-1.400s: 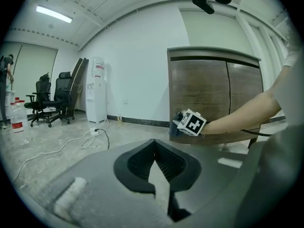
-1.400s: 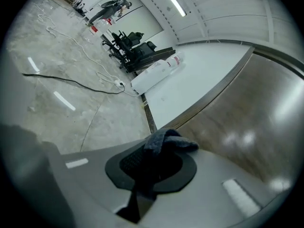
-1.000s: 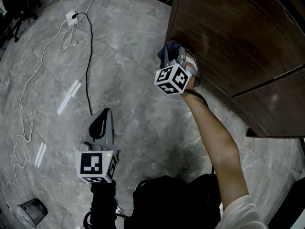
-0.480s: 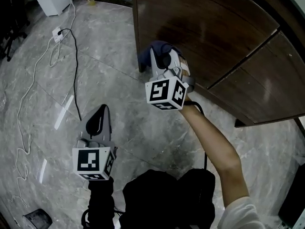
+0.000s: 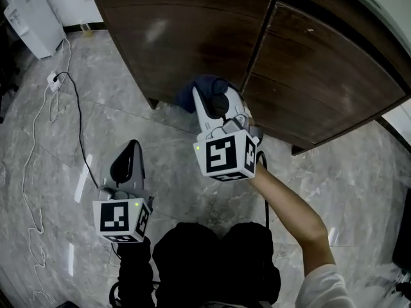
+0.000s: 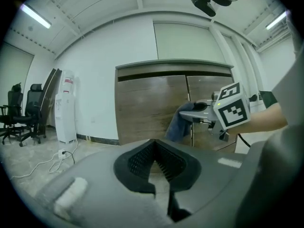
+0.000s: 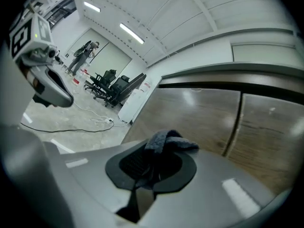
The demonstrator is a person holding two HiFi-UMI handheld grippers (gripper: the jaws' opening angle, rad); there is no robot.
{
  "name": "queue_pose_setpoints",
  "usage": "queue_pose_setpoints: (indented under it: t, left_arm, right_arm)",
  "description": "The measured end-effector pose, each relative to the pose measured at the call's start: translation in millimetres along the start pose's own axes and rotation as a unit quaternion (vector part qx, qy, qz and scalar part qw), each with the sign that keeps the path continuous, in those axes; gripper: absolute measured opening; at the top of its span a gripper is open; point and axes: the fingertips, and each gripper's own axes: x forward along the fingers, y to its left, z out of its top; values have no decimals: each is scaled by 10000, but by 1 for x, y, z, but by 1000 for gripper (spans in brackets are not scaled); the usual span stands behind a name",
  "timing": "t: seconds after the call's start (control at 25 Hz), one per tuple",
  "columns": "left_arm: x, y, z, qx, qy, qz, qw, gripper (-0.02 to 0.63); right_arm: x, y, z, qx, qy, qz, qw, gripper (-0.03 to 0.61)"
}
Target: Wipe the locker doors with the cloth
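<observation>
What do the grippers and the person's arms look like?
The left gripper and right gripper are grey shells with black pads, each carrying a white cube with black square markers and a green light. A black sleeve covers the left arm; a pale sleeve ends above the right elbow.

The room has a grey marble floor (image 5: 347, 172), white walls (image 6: 90, 65), strip lights (image 6: 35, 15) and black office chairs (image 6: 20, 118)

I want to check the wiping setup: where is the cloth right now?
In the head view the blue cloth is clamped in the right hand-held gripper, centre frame, low in front of the left locker door, beside the seam.
</observation>
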Motion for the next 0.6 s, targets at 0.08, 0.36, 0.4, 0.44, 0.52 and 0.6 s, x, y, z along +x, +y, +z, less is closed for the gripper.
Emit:
queue_pose_setpoints:
  t: [0.08, 0.36, 0.4, 0.44, 0.52, 0.6]
  left_arm:
    - [3, -19, 17, 34, -10, -115, 9999, 3]
    - [-13, -79, 125, 166, 108, -769, 9968, 3]
    - [-18, -83, 144, 202, 85, -804, 9965, 3]
    - [-23, -87, 162, 236, 70, -829, 9963, 3]
    - [-31, -95, 195, 271, 109, -925, 9953, 3]
    - [-38, -102, 224, 276, 151, -1088, 9936, 3]
  right_arm:
    - [-31, -17, 1, 224, 58, -57, 9997, 32]
    - [-138, -71, 29, 954, 728, -164, 9926, 32]
    - [-150, -79, 37, 1056, 805, -195, 9910, 32]
    - [-162, -88, 45, 1155, 877, -244, 9891, 32]
    - [-180, -106, 62, 1301, 1002, -339, 9858, 32]
    - [-197, -122, 85, 1358, 1096, -425, 9837, 32]
